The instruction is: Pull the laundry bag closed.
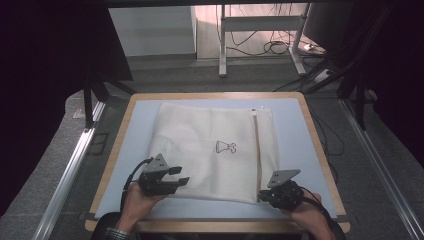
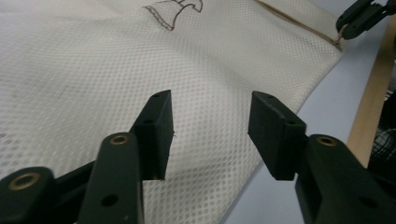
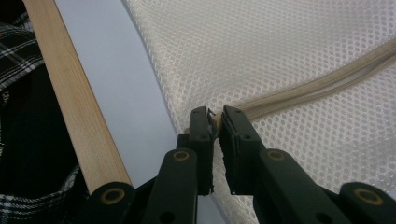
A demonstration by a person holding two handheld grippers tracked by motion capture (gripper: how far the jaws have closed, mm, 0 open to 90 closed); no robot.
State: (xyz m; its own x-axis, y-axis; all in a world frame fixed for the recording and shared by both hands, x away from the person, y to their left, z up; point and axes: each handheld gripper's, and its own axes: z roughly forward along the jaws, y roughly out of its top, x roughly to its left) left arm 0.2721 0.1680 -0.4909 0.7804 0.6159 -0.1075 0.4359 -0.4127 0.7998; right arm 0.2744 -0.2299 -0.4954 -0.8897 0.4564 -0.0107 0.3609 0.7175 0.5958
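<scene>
A white mesh laundry bag [image 1: 215, 150] lies flat on the table, printed with a small dark drawing [image 1: 225, 147]. A beige zipper [image 1: 257, 150] runs along its right side. My left gripper [image 1: 182, 176] hovers over the bag's near left part. Its jaws stand apart above the mesh [image 2: 93, 70], and the left gripper [image 2: 210, 126] has nothing pinched. My right gripper [image 1: 262, 195] sits at the bag's near right corner. In the right gripper view the right gripper [image 3: 215, 119] is shut on the near end of the zipper [image 3: 327, 79]. The left gripper view shows the right gripper [image 2: 359, 18] at that corner.
The bag rests on a light blue mat [image 1: 295, 130] inside the table's wooden rim [image 1: 117, 140]. The rim [image 3: 70, 93] runs close beside my right gripper, with a plaid sleeve beyond it. Floor cables and a desk frame [image 1: 260, 30] lie behind the table.
</scene>
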